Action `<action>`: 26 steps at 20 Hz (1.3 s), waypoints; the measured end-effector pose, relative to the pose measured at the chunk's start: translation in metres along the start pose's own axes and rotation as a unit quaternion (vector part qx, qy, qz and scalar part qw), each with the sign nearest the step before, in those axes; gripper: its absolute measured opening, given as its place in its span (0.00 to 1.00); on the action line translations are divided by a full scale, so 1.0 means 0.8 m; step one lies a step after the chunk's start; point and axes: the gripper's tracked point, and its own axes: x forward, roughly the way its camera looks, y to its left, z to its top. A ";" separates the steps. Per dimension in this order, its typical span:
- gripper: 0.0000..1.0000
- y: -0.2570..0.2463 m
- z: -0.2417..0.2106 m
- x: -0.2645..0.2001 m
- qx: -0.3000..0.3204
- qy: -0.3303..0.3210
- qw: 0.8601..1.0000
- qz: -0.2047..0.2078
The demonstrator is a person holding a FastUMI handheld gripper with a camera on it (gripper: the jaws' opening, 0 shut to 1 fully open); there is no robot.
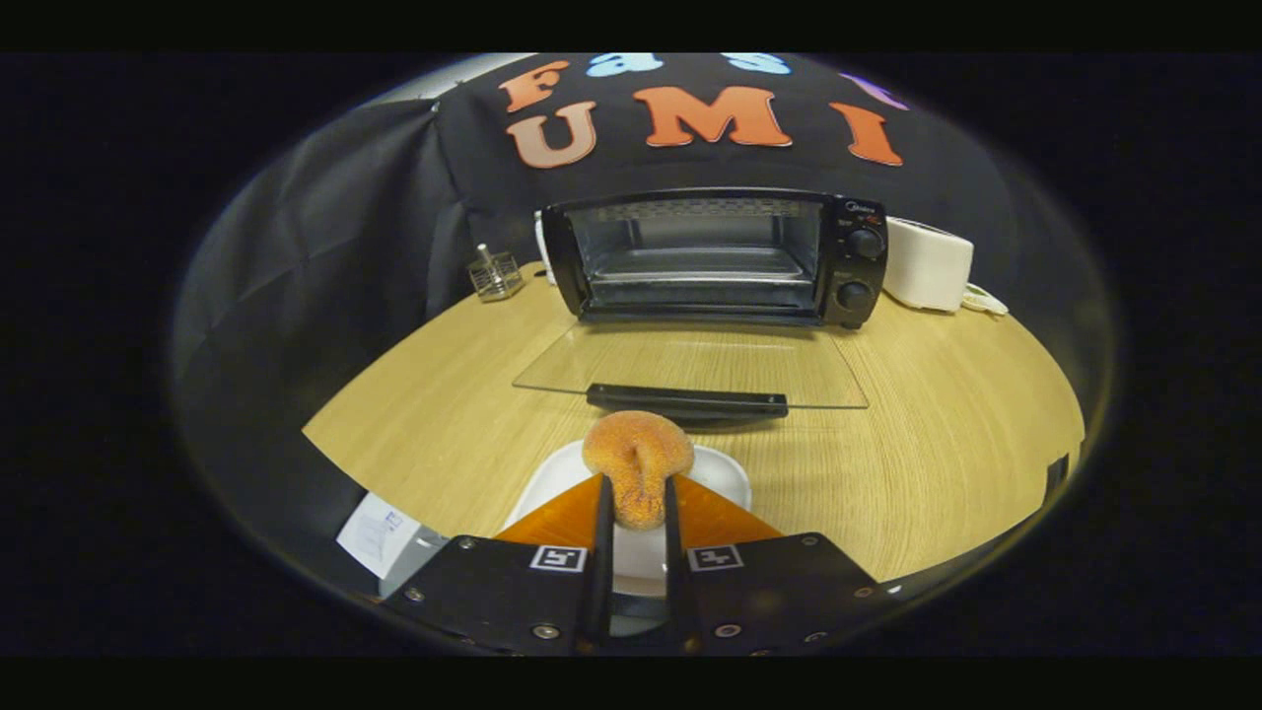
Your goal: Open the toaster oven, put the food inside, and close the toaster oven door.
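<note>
A sugar-coated doughnut [637, 460] is pinched between my two fingers, and my gripper [637, 485] is shut on it. It hangs just over a white plate [725, 471] on the wooden table. Beyond the plate stands the black toaster oven [712, 256] with its glass door [690, 365] folded down flat toward me. The door's black handle [687, 400] lies just ahead of the doughnut. Inside the oven a metal rack [698, 266] shows, with nothing on it.
A small wire holder [494, 273] stands left of the oven. A white appliance [927, 264] with a cord sits to its right. A white paper [375, 532] lies off the table's near left edge. Bare wood [937, 414] spreads on both sides of the door.
</note>
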 end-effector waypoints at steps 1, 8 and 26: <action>0.23 0.004 0.013 0.003 0.018 -0.014 1.000 0.008; 0.21 0.012 0.103 0.045 0.154 -0.087 0.983 0.049; 0.18 -0.018 0.222 0.158 0.408 -0.111 0.903 0.071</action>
